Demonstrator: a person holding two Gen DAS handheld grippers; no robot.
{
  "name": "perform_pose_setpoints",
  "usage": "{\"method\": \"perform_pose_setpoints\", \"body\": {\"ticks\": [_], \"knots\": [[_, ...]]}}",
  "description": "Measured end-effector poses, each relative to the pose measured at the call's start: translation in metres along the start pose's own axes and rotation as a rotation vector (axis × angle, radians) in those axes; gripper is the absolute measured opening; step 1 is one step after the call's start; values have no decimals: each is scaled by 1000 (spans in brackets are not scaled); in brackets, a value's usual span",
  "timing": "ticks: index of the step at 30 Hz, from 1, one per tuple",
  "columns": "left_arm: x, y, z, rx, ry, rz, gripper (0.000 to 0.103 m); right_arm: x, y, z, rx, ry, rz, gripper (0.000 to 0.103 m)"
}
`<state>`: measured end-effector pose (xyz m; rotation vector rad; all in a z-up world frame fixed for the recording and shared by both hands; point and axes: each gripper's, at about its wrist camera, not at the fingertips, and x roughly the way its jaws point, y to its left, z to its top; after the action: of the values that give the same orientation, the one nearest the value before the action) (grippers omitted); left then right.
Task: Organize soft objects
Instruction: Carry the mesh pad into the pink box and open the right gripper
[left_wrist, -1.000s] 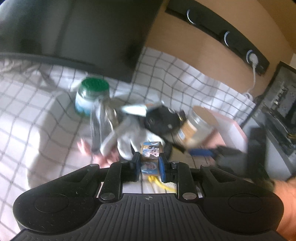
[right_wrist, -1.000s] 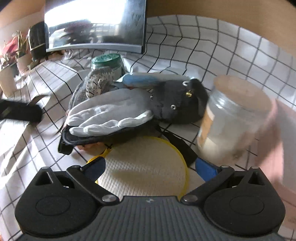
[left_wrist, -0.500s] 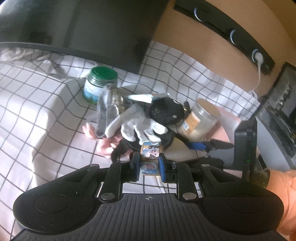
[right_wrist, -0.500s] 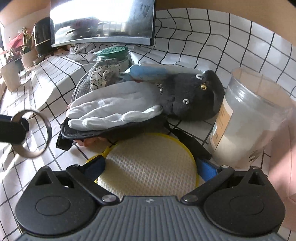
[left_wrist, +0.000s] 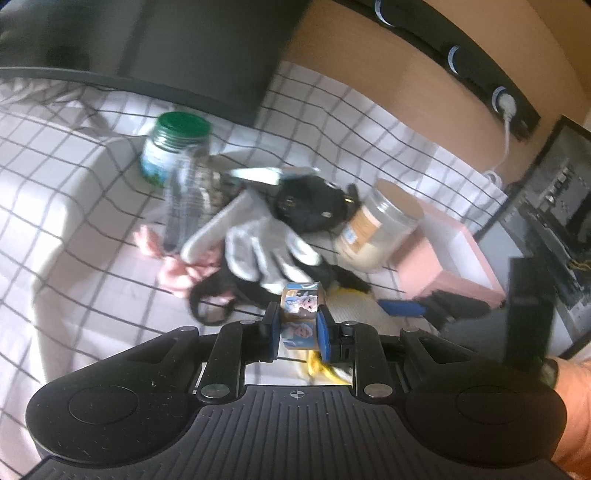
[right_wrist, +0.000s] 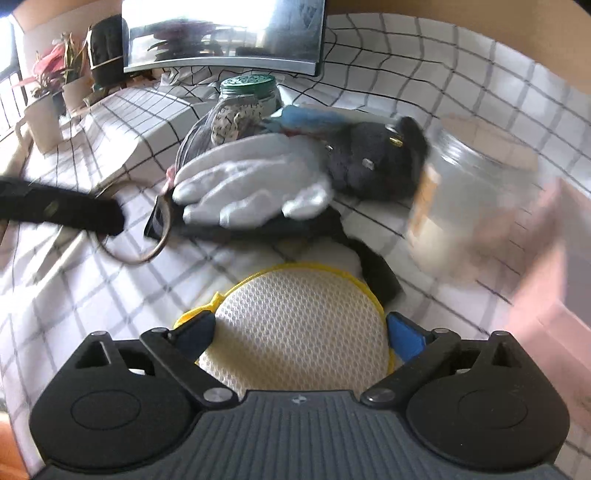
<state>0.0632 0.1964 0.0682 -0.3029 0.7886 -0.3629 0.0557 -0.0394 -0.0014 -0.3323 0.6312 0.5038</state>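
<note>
- Left wrist view: the worktop (left_wrist: 66, 206) is covered with a white cloth carrying a black grid. A dark monitor (left_wrist: 199, 48) stands at the back, against a tan wall with a black socket strip (left_wrist: 461, 62).
- A green-lidded jar (left_wrist: 173, 147) and a clear jar with a tan label (left_wrist: 380, 225) flank the pile of soft items. A pink box (left_wrist: 447, 258) stands just right of the clear jar.
- The pile consists of a white glove (left_wrist: 266, 251) lying over a black fabric piece, a dark plush toy (left_wrist: 310, 206) behind it, and pink cloth (left_wrist: 173, 266) on the left.
- The left tool (left_wrist: 298, 328) is pressed onto a small roll of printed tape (left_wrist: 300, 314), held upright between its blue pads, nearer the camera than the glove.
- Right wrist view: same checked worktop (right_wrist: 74, 295); potted plants (right_wrist: 48, 96) stand at far left, the monitor (right_wrist: 225, 37) at the back.
- The round mesh pad (right_wrist: 299, 328), white with a yellow rim, lies flat on the cloth.
- The right tool (right_wrist: 299, 332) is spread, one finger on either side of the pad; whether they touch it cannot be told.
- Glove (right_wrist: 255, 188) and plush toy (right_wrist: 373, 162) lie beyond the pad, touching each other.
</note>
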Motion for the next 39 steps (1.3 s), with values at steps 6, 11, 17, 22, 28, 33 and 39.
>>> {"method": "perform_pose_setpoints", "body": {"ticks": [6, 11, 17, 22, 28, 33, 39], "knots": [[14, -32, -7, 37, 32, -54, 24, -66, -30, -37, 79, -29, -86, 95], [30, -73, -18, 91, 89, -161, 24, -134, -61, -66, 126, -63, -180, 95], [53, -135, 11, 162, 73, -292, 24, -196, -83, -91, 127, -111, -320, 96], [83, -194, 58, 267, -8, -331, 24, -218, -93, -103, 179, -162, -388, 96], [165, -223, 91, 239, 77, -243, 24, -218, -93, -101, 213, -199, -429, 96], [163, -199, 90, 100, 46, -259, 24, -218, -105, -86, 257, -247, -454, 96], [98, -153, 69, 112, -63, -266, 24, -190, -144, -30, 312, -305, -496, 96]]}}
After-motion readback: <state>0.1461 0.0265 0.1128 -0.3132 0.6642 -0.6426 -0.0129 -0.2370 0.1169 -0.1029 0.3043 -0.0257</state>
